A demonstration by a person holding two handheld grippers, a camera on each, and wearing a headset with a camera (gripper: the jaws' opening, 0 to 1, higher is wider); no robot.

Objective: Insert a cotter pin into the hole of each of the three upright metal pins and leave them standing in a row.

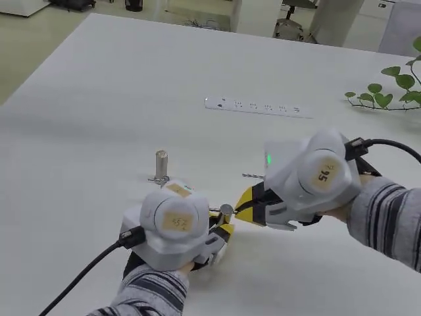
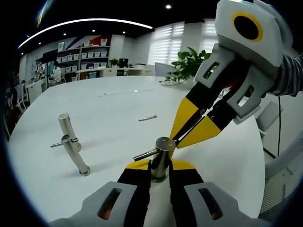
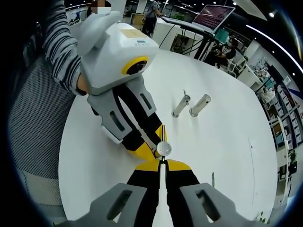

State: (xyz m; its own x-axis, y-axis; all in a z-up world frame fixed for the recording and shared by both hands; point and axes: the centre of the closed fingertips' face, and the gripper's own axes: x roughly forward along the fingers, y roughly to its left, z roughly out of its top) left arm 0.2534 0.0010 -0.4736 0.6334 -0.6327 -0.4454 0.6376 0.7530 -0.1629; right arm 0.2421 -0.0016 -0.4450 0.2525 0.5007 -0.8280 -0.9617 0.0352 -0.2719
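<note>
Steel-looking metal pin (image 2: 161,158) is pinched upright btw the left gripper (image 2: 160,166) jaws, foot down on the white table (image 1: 99,99) right in front of the person. Right gripper (image 2: 185,136) is squeezed narrow on a cotter pin (image 2: 144,153), tips right up against the pin head. The cotter's far end pokes out the other side, so imo this one is threaded or v close to it.

Behind the left gripper sit the other two. The crossed pin (image 2: 75,156) has a cotter through it, and the plain pin (image 2: 65,125) is just beside it. A spare cotter (image 1: 253,176) lies loose on the table near the right gripper.

What could go wrong:
- If the right jaws back off w/o opening cleanly, the cotter prob slides back out.
- If the left lets go while the pin is off vertical, it tips. It's tall and narrow, so not much forgiveness.
- The left gripper body is close to the two finished-ish pins, so a sloppy pull-back could knock them over.
- The spare could get swept off by a sleeve or cable.

Hard to tell:
- The hole itself is covered by the yellow tips, so idk how far the cotter is seated.
- The pin's foot is hidden by the left jaws.
- In the head view the crossed pin is mostly behind the left gripper.
- Fisheye makes both neighbours look like they lean, so can't say if they really do.
</note>
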